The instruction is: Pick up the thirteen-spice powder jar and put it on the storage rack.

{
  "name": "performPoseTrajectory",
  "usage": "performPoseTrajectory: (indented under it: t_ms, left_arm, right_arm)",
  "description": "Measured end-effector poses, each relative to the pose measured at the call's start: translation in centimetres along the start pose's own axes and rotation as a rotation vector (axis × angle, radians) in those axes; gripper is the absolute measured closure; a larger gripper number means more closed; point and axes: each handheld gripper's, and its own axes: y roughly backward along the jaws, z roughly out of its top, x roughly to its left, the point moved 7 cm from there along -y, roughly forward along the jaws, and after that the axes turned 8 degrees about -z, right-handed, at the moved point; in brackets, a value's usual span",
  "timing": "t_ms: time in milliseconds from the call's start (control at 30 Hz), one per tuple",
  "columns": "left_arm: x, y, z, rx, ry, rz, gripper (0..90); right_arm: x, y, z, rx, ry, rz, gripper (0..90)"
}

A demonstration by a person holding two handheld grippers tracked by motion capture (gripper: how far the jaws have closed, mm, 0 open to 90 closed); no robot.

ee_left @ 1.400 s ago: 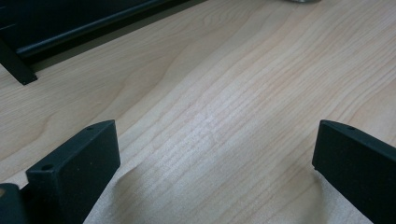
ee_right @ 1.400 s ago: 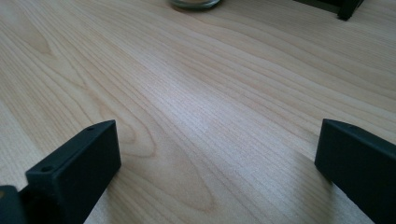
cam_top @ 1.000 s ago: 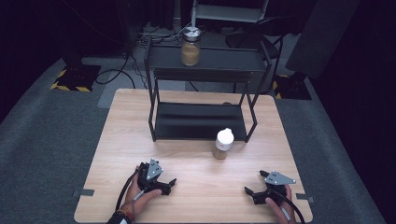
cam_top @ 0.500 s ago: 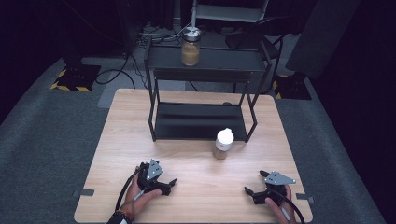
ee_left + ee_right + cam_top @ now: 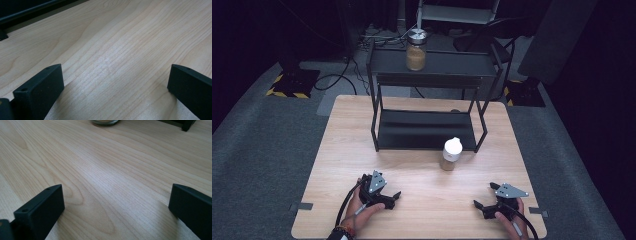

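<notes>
A white-lidded jar (image 5: 452, 154) of tan contents stands on the wooden table (image 5: 342, 140), just in front of the black two-tier shelf (image 5: 427, 131). A second jar (image 5: 416, 50) with a silver lid sits on the shelf's top tier. My left gripper (image 5: 393, 199) rests low at the table's front left, held by a hand, open with bare wood between its jaws (image 5: 113, 82). My right gripper (image 5: 483, 196) rests at the front right, also open and holding nothing (image 5: 115, 202). The base of the white-lidded jar (image 5: 105, 122) shows at the top edge of the right gripper view.
The shelf's lower rail (image 5: 37, 7) and a foot (image 5: 2, 35) lie at the top left of the left gripper view. Another shelf foot (image 5: 186, 125) shows in the right gripper view. Grey carpet (image 5: 257, 150) surrounds the table; cables and stands lie behind it.
</notes>
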Motion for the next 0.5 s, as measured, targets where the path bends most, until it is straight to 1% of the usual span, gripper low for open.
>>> performPoseTrajectory:
  t_ms: [500]
  left_arm:
    - [-0.03,-0.08,0.04,-0.002,0.006,0.009,0.4]
  right_arm:
    - [0.0,0.0,0.0,0.0,0.0,0.0,0.0]
